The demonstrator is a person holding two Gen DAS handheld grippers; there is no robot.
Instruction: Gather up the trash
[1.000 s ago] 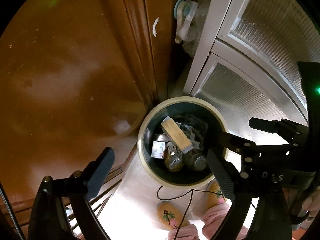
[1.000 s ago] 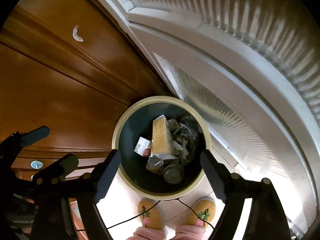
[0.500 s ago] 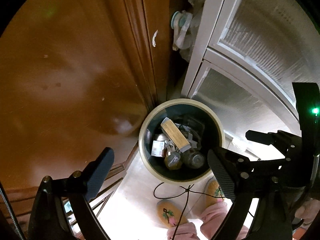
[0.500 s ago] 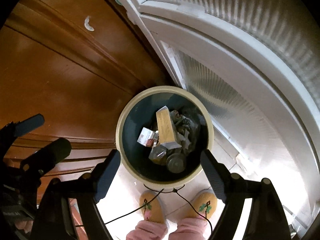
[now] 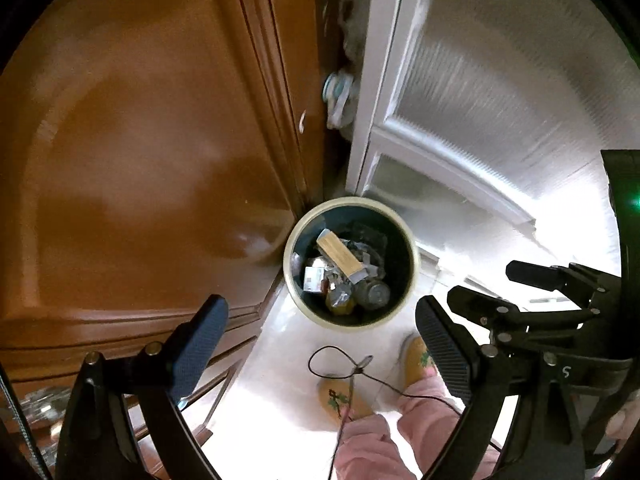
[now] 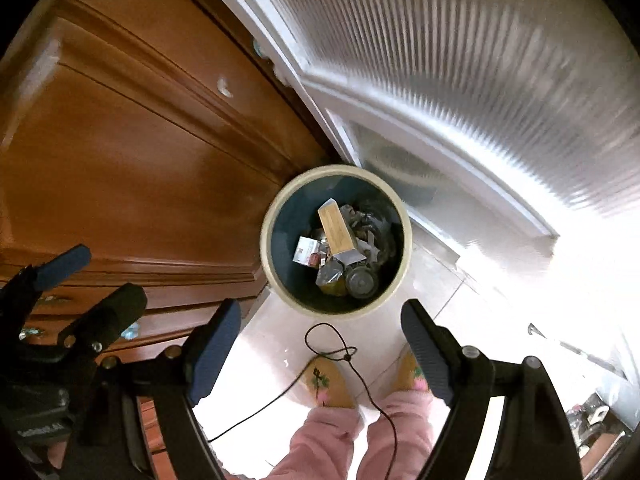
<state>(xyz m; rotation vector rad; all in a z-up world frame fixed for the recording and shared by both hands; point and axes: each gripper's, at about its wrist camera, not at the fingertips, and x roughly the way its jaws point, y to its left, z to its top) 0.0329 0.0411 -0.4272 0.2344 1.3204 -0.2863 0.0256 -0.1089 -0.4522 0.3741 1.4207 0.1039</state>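
Both grippers, left gripper point(image 5: 320, 344) and right gripper point(image 6: 320, 344), gape empty | above full trash bin point(image 5: 412, 248) (floor-standing) | advice: seek loose trash elsewhere.

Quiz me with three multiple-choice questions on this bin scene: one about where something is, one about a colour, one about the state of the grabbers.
1. Where does the trash bin stand?
A. In the corner between the wooden cabinet and the white ribbed-glass door
B. On a table
C. Inside a drawer

2. What colour are the person's slippers?
A. Black
B. Yellow
C. Blue

3. How are the left gripper and right gripper?
A. Both shut on trash
B. One holds a box
C. Both open and empty

Answers:
1 A: the bin sits on the floor where cabinet and door meet.
2 B: yellow slippers show below the pink trouser legs.
3 C: the fingers stand wide apart with nothing between them.
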